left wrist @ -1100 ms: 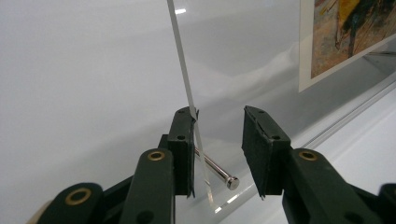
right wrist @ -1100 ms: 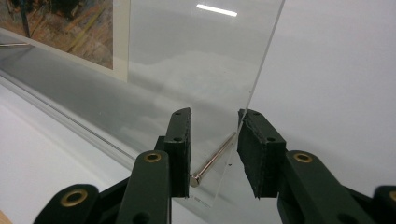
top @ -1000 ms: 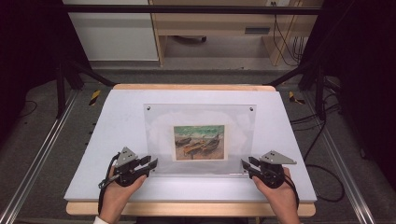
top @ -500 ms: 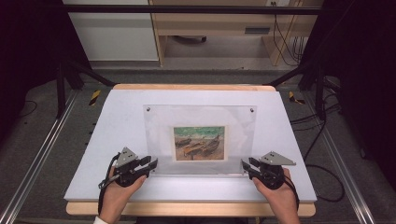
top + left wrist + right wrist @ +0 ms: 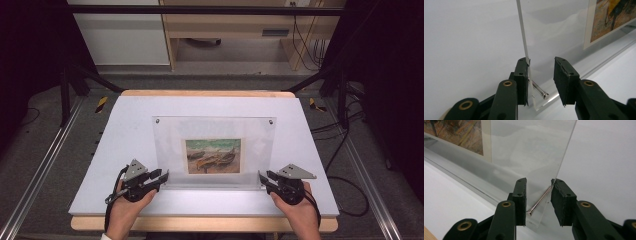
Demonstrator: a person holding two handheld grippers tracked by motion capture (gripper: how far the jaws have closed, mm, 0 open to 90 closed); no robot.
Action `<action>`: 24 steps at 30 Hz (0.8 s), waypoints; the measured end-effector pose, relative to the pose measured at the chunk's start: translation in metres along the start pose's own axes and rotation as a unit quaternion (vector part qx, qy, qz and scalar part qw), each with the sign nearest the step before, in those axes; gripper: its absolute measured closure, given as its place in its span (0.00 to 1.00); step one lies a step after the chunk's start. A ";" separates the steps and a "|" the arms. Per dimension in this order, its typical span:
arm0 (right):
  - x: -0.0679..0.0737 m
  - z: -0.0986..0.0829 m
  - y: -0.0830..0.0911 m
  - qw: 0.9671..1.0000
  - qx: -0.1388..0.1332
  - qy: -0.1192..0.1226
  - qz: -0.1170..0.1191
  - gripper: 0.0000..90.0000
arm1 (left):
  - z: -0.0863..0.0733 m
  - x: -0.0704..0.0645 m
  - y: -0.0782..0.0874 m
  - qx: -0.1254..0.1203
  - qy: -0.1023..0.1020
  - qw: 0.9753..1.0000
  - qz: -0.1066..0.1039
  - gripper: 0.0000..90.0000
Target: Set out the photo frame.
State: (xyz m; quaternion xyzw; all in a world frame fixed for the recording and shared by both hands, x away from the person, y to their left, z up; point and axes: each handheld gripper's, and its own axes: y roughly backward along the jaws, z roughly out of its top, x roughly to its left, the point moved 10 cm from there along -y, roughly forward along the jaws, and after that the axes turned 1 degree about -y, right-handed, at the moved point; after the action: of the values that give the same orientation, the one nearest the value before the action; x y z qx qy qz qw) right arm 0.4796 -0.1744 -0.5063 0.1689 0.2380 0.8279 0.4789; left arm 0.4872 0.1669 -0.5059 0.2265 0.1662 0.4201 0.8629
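A clear acrylic picture frame (image 5: 215, 132) stands upright on the white table (image 5: 120, 135), holding a print of boats (image 5: 213, 156). My left gripper (image 5: 164, 176) is at the frame's lower left corner. In the left gripper view it (image 5: 541, 67) is open, straddling the panel's edge (image 5: 523, 32), which touches one jaw, with a metal screw (image 5: 539, 89) between the jaws. My right gripper (image 5: 261, 178) is at the lower right corner. In the right gripper view it (image 5: 538, 188) is open around the panel's corner (image 5: 531, 157) and a slanted metal screw (image 5: 539, 202).
The table's wooden front edge (image 5: 200, 224) lies just behind both hands. Metal rails (image 5: 40, 170) run along both sides of the table. A white cabinet (image 5: 120, 35) and a wooden shelf (image 5: 235, 25) stand beyond the far edge, and cables (image 5: 340, 145) trail on the floor at right.
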 end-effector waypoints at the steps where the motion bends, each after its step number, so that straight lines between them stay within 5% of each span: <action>1: 0.000 0.000 0.000 1.000 0.000 0.001 -0.001 0.73 | 0.000 0.000 0.000 0.000 0.000 1.000 0.000 0.71; 24: 0.003 -0.005 0.002 1.000 0.007 0.002 0.000 0.72 | -0.004 -0.003 0.001 0.007 -0.002 1.000 -0.001 0.70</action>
State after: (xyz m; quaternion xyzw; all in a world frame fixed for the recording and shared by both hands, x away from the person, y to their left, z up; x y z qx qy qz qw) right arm 0.4746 -0.1739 -0.5089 0.1703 0.2448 0.8269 0.4768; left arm 0.4829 0.1661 -0.5083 0.2333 0.1680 0.4174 0.8621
